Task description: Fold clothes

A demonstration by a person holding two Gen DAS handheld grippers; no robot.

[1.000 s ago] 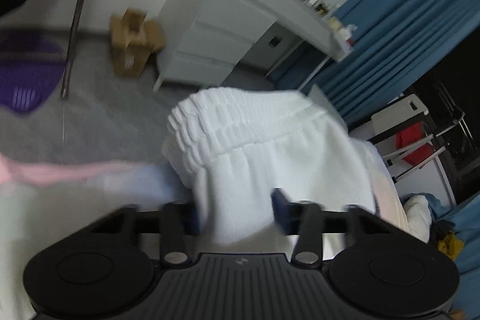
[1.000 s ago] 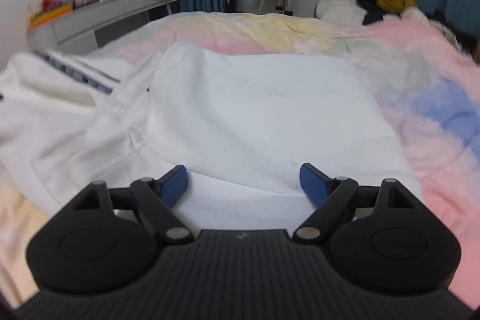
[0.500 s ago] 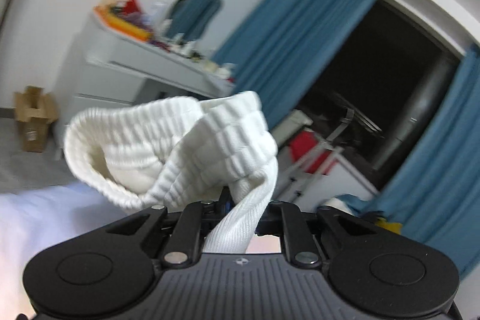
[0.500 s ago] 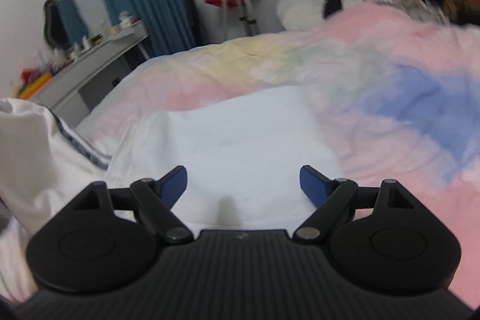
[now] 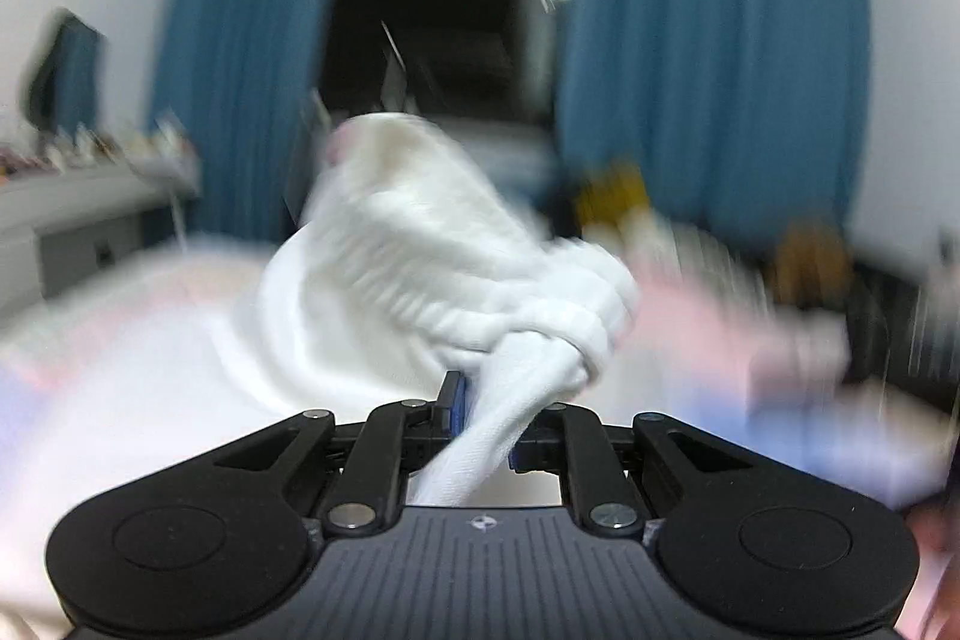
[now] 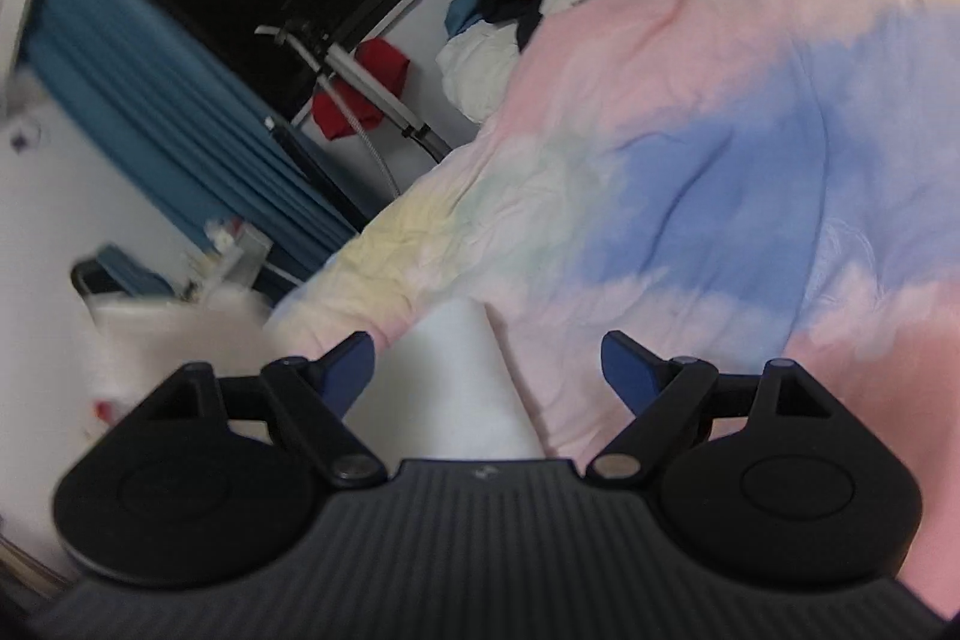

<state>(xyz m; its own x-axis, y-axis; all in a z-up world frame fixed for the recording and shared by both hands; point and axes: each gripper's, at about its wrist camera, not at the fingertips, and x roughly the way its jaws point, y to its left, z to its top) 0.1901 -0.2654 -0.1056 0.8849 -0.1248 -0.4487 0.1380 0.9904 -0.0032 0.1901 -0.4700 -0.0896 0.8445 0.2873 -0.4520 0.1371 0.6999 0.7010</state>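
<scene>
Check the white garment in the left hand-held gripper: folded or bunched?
Bunched. The white garment hangs crumpled and twisted from the shut left hand-held gripper, not laid flat.

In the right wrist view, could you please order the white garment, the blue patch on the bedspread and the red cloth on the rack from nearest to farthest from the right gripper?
From the right gripper:
1. white garment, between its open fingers.
2. blue patch, ahead, right, on the bedspread.
3. red cloth, upper left, beyond the bed.
</scene>
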